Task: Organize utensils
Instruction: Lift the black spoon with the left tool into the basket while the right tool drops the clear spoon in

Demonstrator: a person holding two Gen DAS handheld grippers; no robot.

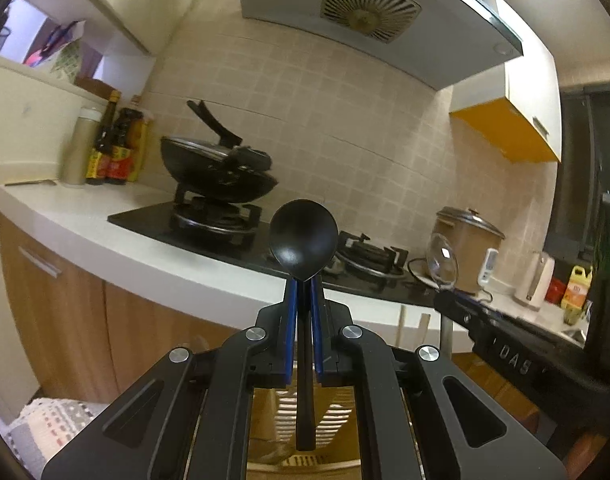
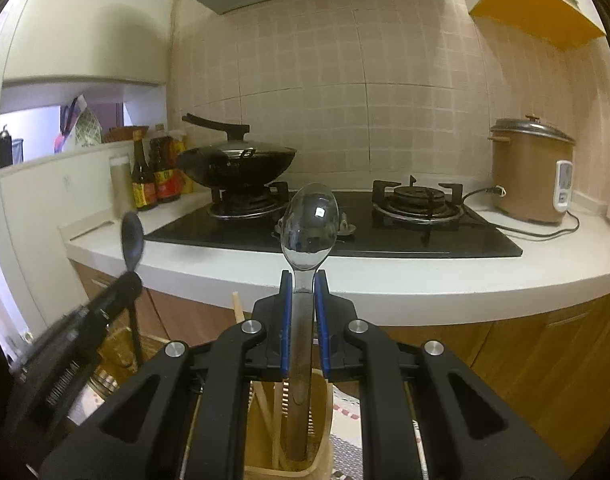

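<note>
My left gripper (image 1: 303, 286) is shut on the neck of a black spoon (image 1: 303, 236), bowl up and handle hanging down between the fingers. In the right wrist view my right gripper (image 2: 303, 278) is shut on a metal spoon (image 2: 311, 226), shiny bowl up. Its handle reaches down into a wooden utensil holder (image 2: 305, 472) below the fingers, where chopsticks (image 2: 265, 412) stand. The left gripper and black spoon (image 2: 131, 240) show at the left of the right wrist view. The right gripper's metal spoon (image 1: 443, 258) shows at the right of the left wrist view. The slatted holder (image 1: 333, 412) lies under the left gripper.
A white counter (image 2: 425, 284) carries a black gas hob (image 2: 385, 236) with a lidded wok (image 2: 237, 164). Sauce bottles (image 2: 153, 176) stand at the left, a brown rice cooker (image 2: 529, 172) at the right. Wooden cabinet fronts (image 1: 65, 312) run below. A range hood (image 1: 369, 12) hangs overhead.
</note>
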